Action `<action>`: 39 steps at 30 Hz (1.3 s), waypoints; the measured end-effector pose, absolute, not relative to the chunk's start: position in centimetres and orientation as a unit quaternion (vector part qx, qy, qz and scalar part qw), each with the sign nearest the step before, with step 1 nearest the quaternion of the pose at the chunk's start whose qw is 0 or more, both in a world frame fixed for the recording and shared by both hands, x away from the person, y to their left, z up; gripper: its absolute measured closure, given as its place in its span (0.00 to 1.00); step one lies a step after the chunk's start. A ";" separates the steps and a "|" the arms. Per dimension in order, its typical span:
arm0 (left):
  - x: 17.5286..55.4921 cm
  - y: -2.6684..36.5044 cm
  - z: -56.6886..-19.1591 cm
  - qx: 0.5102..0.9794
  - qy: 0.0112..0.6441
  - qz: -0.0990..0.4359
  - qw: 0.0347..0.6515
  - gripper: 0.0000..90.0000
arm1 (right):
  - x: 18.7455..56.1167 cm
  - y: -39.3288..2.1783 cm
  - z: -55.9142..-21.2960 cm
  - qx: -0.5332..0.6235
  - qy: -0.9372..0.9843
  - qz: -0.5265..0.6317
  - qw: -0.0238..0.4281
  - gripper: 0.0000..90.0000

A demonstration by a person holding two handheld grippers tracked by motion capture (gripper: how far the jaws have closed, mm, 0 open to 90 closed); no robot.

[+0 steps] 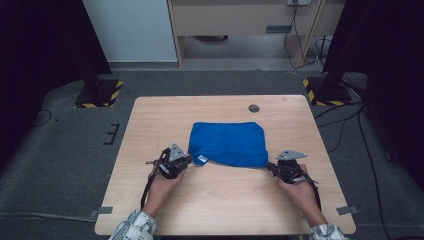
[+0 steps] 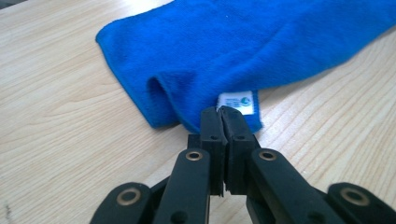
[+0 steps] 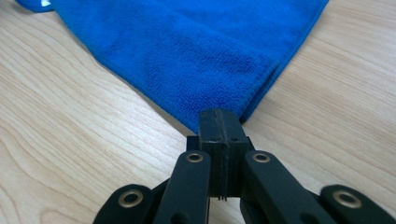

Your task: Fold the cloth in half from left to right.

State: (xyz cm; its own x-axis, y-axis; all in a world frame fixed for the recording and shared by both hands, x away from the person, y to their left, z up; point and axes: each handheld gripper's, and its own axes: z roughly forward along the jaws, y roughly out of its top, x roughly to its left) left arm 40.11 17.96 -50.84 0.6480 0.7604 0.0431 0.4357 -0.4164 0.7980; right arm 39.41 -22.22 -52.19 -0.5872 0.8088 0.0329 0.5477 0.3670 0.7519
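Wooden table (image 1: 150, 210) on grey carpet (image 1: 65, 150); both tools (image 1: 190, 159) (image 1: 270, 167) clamp blue cloth (image 1: 230, 142) corners.

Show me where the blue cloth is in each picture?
High view: the blue cloth lies folded in the middle of the table, between the two grippers.
Left gripper view: it fills the upper part, its near corner pinched in the shut jaws.
Right gripper view: it covers the top middle, its corner pinched in the shut jaws.
Shared landmark: the white label at the cloth's corner.
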 end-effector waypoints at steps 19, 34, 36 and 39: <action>40.1 15.1 -52.5 0.837 0.342 0.194 0.380 0.58 | 40.3 -20.1 -52.3 0.413 0.799 0.397 0.186 0.53; 40.9 14.3 -53.1 0.854 0.330 0.182 0.359 0.93 | 41.2 -19.6 -53.4 0.416 0.808 0.358 0.215 0.81; 41.1 14.5 -53.1 0.851 0.337 0.177 0.362 0.98 | 41.3 -19.7 -53.4 0.417 0.807 0.355 0.219 0.88; 41.1 14.7 -52.8 0.848 0.341 0.174 0.367 0.98 | 41.5 -19.9 -53.4 0.419 0.806 0.357 0.217 0.95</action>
